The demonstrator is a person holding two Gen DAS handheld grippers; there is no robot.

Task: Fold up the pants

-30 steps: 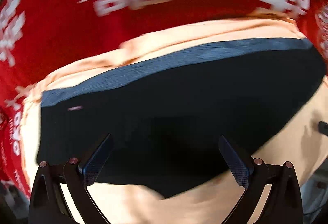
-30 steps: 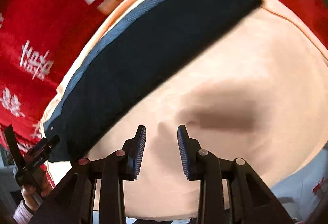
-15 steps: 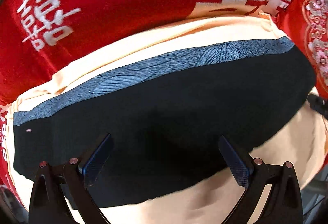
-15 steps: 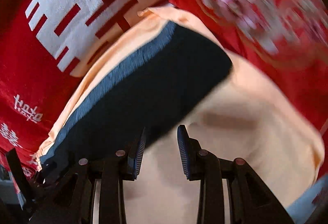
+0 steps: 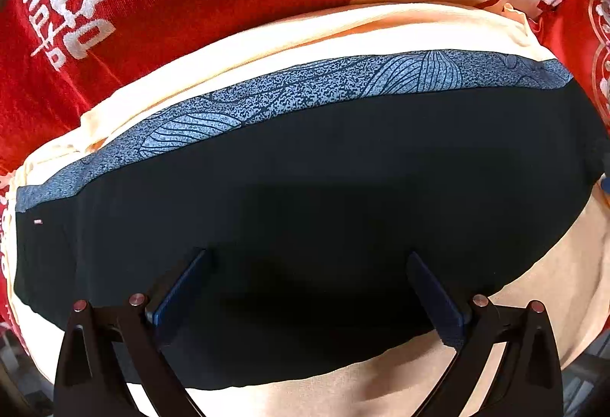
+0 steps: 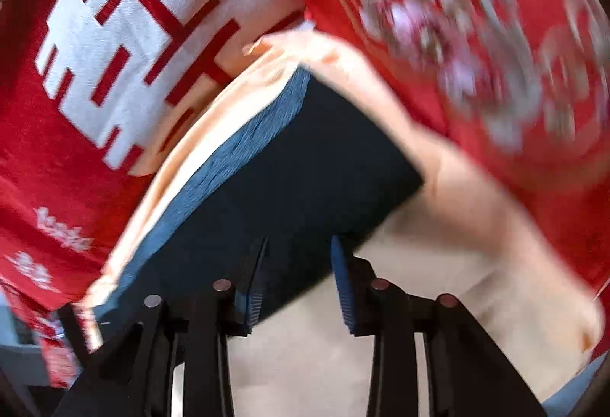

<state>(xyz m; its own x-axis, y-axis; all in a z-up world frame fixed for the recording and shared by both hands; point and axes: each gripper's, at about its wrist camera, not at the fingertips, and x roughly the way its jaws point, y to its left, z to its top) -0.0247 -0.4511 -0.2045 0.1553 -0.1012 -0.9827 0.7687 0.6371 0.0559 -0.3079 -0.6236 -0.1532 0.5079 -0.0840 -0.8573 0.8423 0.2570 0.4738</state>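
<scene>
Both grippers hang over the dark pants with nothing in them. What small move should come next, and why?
Probably lower the left gripper onto the near edge of the pants and close. Its fingers are spread wide above the flat dark fabric, the right gripper is also open and empty, so no fold has started.

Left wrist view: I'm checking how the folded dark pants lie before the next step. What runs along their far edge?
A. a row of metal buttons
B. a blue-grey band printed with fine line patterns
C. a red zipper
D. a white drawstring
B: the blue-grey patterned band runs the whole far edge of the black folded pants, next to the peach cloth they lie on; no drawstring, buttons or zipper show.
</scene>
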